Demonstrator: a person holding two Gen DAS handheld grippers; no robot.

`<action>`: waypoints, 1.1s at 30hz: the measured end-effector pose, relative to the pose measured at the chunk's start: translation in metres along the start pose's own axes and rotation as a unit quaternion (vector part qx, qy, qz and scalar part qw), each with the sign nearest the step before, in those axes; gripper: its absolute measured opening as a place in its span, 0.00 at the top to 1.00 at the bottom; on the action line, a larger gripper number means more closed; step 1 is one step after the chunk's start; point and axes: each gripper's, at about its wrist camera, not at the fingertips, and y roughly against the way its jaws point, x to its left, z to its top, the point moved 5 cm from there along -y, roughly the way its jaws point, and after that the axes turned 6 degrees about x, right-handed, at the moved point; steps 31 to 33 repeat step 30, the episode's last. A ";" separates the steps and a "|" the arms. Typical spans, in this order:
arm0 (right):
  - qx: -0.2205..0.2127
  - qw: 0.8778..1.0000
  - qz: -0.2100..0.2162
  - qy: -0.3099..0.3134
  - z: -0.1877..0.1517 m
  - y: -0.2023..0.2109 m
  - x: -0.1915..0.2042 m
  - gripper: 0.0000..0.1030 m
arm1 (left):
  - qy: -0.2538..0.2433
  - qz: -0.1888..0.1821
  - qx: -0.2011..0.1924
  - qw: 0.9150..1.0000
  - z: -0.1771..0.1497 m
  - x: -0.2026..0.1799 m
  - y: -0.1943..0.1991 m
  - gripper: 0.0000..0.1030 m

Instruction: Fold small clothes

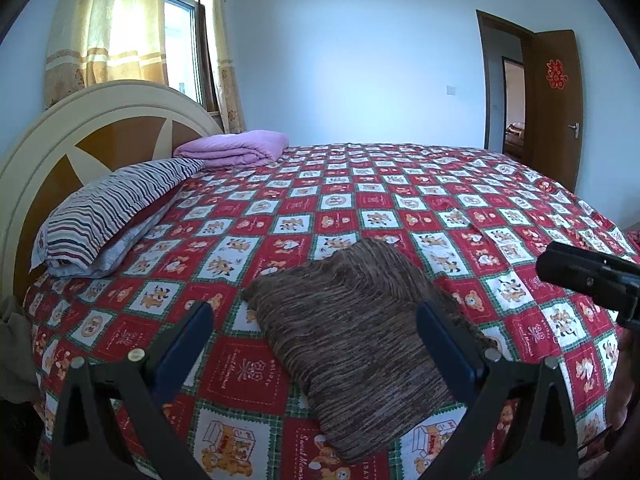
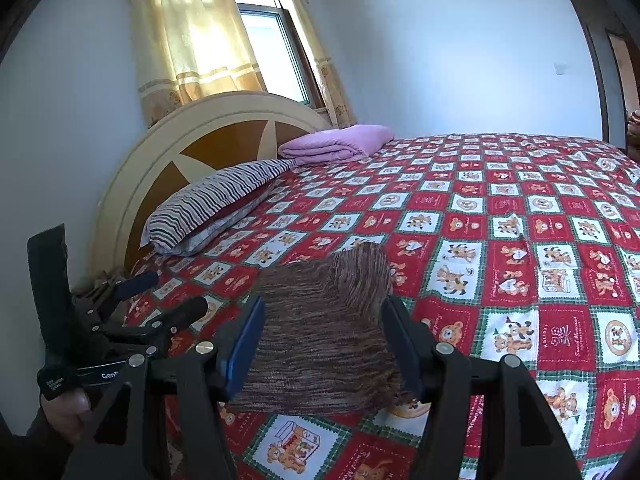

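Knitwear lay near the front edge of the bed: in the left wrist view the brown striped garment (image 1: 360, 344) rested flat on the red patterned bedspread (image 1: 400, 184), already looking partly doubled over, its far corner pointing toward the middle of the bed. The left tool (image 1: 316, 320) stood spread, one pad over bare bedspread and the other above the garment's right edge, pinching nothing. At the right edge of that view the right tool (image 1: 592, 284) showed only as a dark body.

From the right wrist view the same garment (image 2: 320, 328) sat between the right tool's fingers (image 2: 248, 344), which were likewise apart and empty. The left tool (image 2: 160, 300) hovered just beside the cloth's left edge. A striped pillow (image 2: 216, 204) and folded purple blanket (image 2: 336, 144) lay well apart, near the headboard.

My judgement: the next fold would go best with each tool taking one near corner, catching every layer, then lifting together evenly.
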 end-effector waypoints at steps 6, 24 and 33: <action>-0.020 1.000 -0.008 0.013 0.003 0.008 0.004 0.40 | 0.000 0.001 -0.010 1.000 0.004 0.001 0.006 0.00; -0.017 1.000 -0.007 0.019 0.001 0.007 0.010 0.40 | 0.022 0.009 -0.009 1.000 0.006 0.015 0.004 0.00; -0.013 1.000 -0.007 0.019 -0.002 0.006 0.009 0.39 | 0.018 0.015 -0.018 1.000 0.005 0.015 0.003 0.00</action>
